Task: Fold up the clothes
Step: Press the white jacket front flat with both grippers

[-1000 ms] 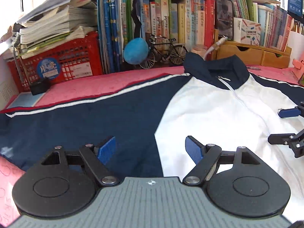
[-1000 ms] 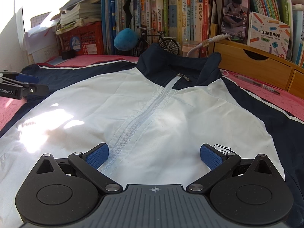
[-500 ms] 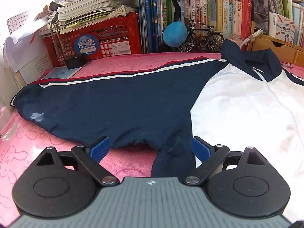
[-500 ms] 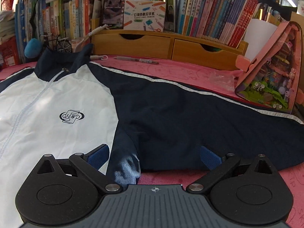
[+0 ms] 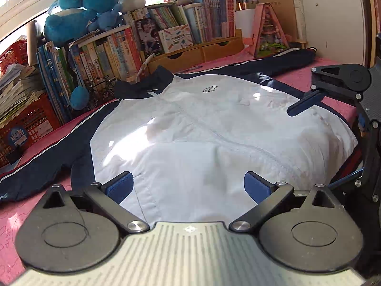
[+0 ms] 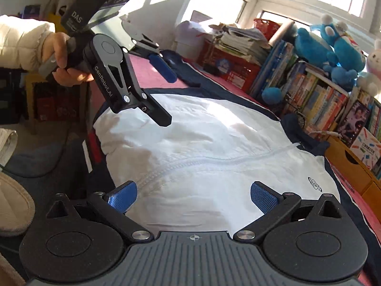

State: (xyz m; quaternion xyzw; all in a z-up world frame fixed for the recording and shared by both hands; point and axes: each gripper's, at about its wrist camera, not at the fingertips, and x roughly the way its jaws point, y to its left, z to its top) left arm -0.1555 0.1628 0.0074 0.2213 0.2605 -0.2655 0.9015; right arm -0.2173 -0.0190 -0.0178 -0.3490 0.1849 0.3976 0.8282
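Note:
A jacket with a white front (image 5: 214, 131) and navy sleeves (image 5: 47, 157) lies flat, zipped up, on the pink table (image 5: 295, 76). My left gripper (image 5: 188, 186) hovers over its lower left part. Its jaws are opening, with only cloth lying below them and nothing gripped. My right gripper (image 6: 193, 195) stands open over the lower right part of the white front (image 6: 214, 143). Each gripper shows in the other's view: the right gripper (image 5: 326, 143) at the right edge, the left gripper (image 6: 169, 100) at the upper left, held by a hand (image 6: 62, 64) in a white sleeve.
Along the back stand books (image 5: 114, 54), a red basket (image 5: 31, 121) with papers, blue plush toys (image 5: 78, 12), wooden drawers (image 5: 197, 52) and a pink toy house (image 5: 269, 33). The table's near edge, where the jacket hem (image 6: 92, 147) hangs, drops to the floor.
Both grippers have swung in from the sleeves and rolled. They now hover over the lower white front, in sight of each other. The left jaws have spread wider.

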